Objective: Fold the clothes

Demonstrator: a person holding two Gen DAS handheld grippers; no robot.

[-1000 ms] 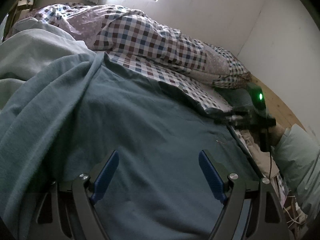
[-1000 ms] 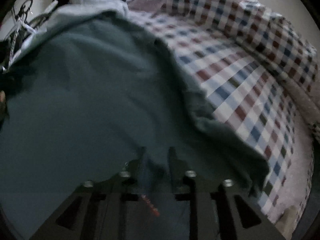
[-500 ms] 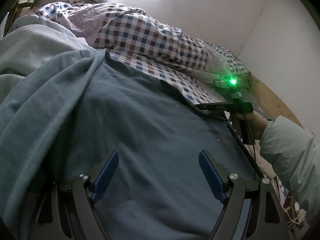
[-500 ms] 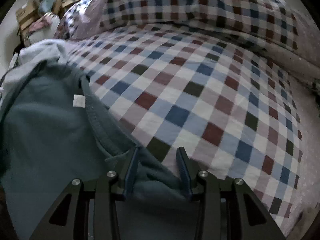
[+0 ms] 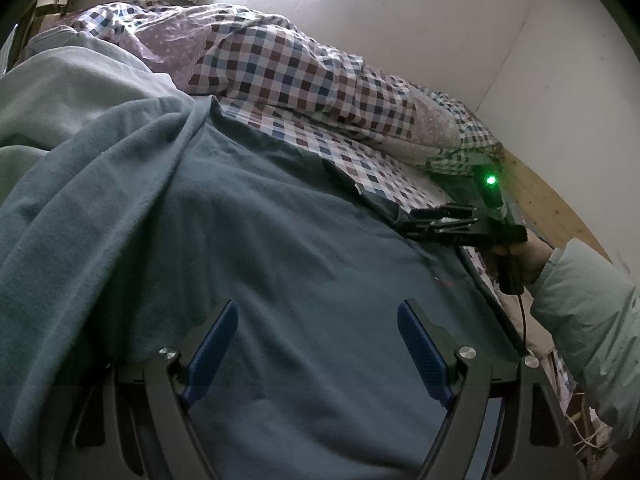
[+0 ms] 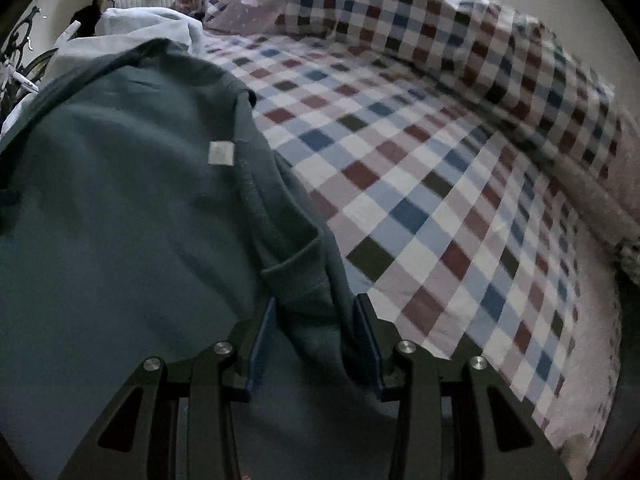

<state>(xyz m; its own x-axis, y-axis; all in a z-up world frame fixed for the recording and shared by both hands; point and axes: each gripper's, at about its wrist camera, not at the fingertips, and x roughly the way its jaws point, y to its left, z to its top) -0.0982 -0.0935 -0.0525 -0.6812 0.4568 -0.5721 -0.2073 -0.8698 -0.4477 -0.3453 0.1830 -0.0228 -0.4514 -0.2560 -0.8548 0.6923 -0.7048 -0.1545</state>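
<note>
Two tools work one teal shirt (image 5: 280,248) spread flat on the checked bed (image 6: 440,208): the right tool (image 6: 316,320) clamps bunched collar-edge fabric for lifting, while the left tool (image 5: 316,344) hovers spread apart, empty, over the cloth.

The teal garment (image 6: 120,208) is running off the left and bottom picture edges in both views. Its folded edge is hiding the right gripper (image 6: 316,320) pads' contact. The checked quilt (image 6: 500,72) at the bed's far edge is blurring.
</note>
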